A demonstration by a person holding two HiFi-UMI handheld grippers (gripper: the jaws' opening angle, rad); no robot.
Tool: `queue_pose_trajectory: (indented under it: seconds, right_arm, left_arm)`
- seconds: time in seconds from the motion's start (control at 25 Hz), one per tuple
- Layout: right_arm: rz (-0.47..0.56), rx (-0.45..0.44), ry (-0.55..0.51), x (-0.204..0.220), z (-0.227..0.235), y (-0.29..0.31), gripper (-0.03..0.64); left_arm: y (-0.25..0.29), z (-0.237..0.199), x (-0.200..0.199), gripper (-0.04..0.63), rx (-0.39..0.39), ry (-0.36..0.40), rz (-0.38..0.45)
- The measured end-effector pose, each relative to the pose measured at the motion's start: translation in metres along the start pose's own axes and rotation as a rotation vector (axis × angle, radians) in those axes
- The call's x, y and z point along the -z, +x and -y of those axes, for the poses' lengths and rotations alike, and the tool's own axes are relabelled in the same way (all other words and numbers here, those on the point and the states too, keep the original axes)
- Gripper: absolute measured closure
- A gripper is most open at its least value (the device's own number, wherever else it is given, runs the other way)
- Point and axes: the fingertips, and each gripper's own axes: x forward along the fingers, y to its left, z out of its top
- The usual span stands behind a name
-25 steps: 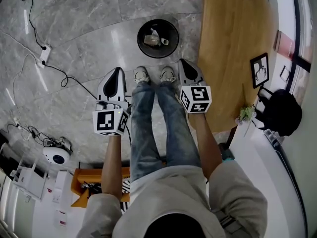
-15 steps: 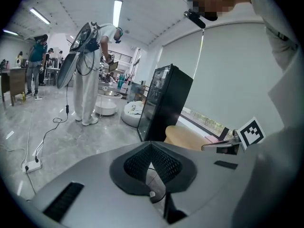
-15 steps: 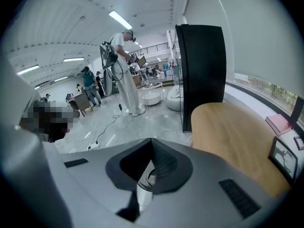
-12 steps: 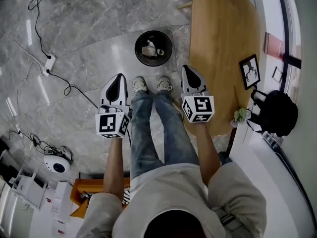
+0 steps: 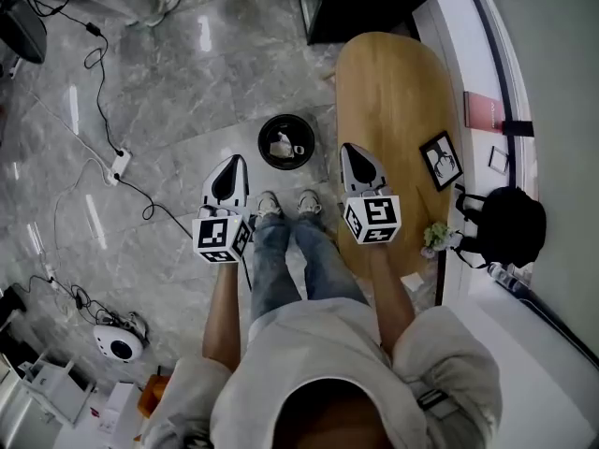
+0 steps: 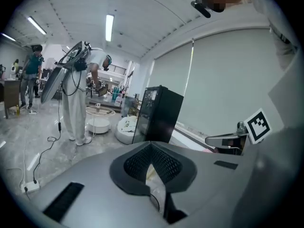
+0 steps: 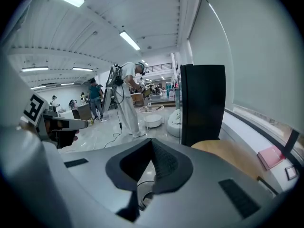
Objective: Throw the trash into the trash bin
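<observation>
The round black trash bin [image 5: 285, 142] stands on the grey marble floor just ahead of the person's shoes, with crumpled pale trash [image 5: 281, 145] lying inside it. My left gripper [image 5: 234, 161] is held up to the left of the bin, its jaws shut with nothing between them. On the other side, over the table's edge, my right gripper [image 5: 353, 149] is also shut and holds nothing. In the left gripper view the jaws [image 6: 151, 145] meet at the tip. The right gripper [image 7: 152, 140] looks the same in its own view. Both point out over the room.
A long wooden table [image 5: 393, 101] runs along the right with a framed picture [image 5: 440, 157] and a small plant [image 5: 436, 237] on it. A black cabinet [image 5: 365, 3] stands beyond it. A cable and power strip [image 5: 117, 165] lie at left. Another person [image 6: 80, 99] stands farther off.
Both grippers have risen together, still shut. The head view has lifted, so the bin and floor look smaller and the black cabinet has come into sight.
</observation>
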Motion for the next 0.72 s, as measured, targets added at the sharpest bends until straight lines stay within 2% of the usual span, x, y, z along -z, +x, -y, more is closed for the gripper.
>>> queue_pose_trajectory:
  seconds: [0.36,0.72]
  right_arm:
    - [0.088,0.032,-0.003,-0.077,0.011,-0.049,0.589]
    - [0.162,0.033,-0.023,-0.129,0.004,-0.07,0.589]
  left_arm:
    - [-0.026,0.023,-0.07,0.578,0.014,0.039,0.057]
    - [-0.036,0.03,-0.129,0.578,0.034,0.091,0.128]
